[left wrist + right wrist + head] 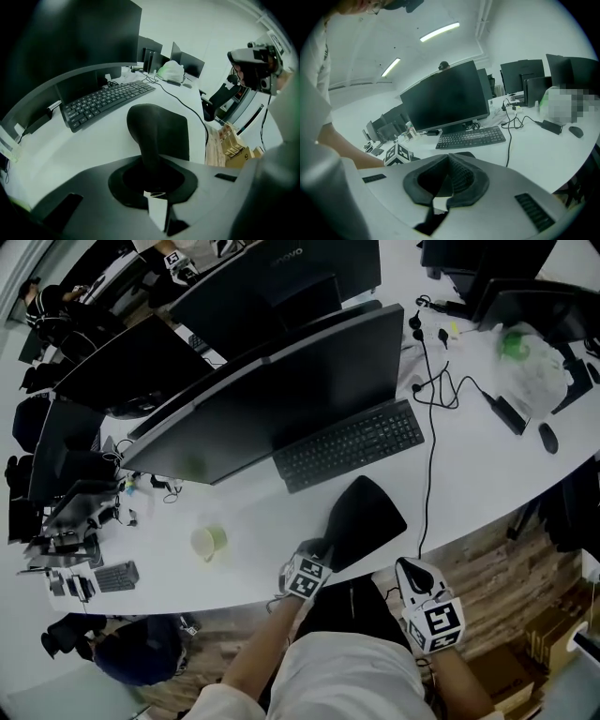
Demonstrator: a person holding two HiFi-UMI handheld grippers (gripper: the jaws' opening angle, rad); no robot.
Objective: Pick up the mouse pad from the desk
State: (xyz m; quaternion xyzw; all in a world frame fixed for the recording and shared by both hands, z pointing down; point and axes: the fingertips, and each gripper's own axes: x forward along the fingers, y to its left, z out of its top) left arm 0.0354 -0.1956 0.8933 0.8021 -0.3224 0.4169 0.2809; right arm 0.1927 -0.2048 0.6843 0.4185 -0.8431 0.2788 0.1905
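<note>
The black mouse pad (pixel 367 512) lies on the white desk (pixel 253 521) in front of the keyboard, near the front edge. My left gripper (pixel 322 551) is shut on its near left corner. In the left gripper view the pad (pixel 161 131) curls up from the desk, and its narrowed end runs in between the pads of that gripper (pixel 152 164). My right gripper (pixel 407 568) hangs off the desk's front edge, to the right of the pad and apart from it. In its own view this gripper (pixel 449 161) has its fingers meeting with nothing between them.
A black keyboard (pixel 349 444) and a wide monitor (pixel 281 395) stand just behind the pad. A black cable (pixel 431 474) runs down the desk to the pad's right. A pale green cup (pixel 208 542) sits to the left. A mouse (pixel 548 438) lies far right.
</note>
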